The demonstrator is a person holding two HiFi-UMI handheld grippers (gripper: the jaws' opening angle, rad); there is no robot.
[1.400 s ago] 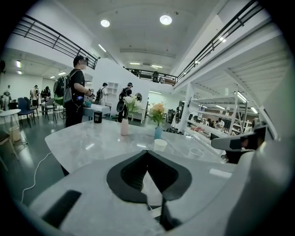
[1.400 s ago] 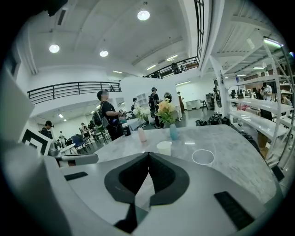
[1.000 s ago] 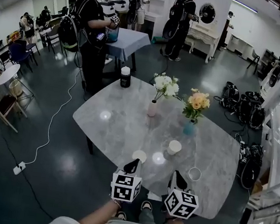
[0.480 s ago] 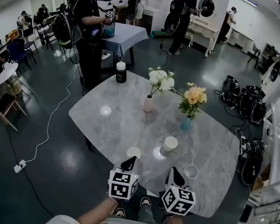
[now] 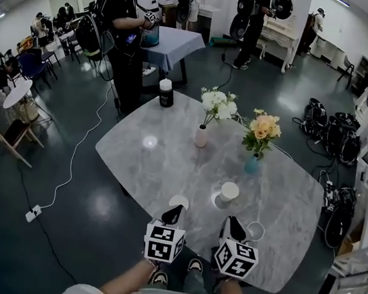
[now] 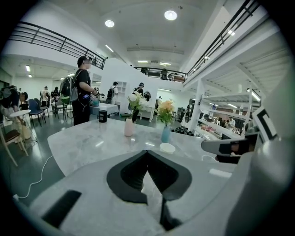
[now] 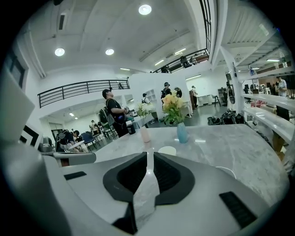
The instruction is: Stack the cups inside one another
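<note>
The fingers [image 6: 131,175] of the left gripper [image 5: 174,213] are pressed together and empty. Those of the right gripper [image 5: 232,227] are likewise shut on nothing. Both grippers are held over the near edge of the counter [image 5: 140,171]. A first cup [image 5: 179,202] is seen just beyond the left gripper, and a second cup [image 5: 256,230] just right of the right gripper. A third cup [image 5: 229,192] is set upright further in. A white vase [image 5: 201,137] and a blue vase [image 5: 252,165] are placed toward the far edge.
</note>
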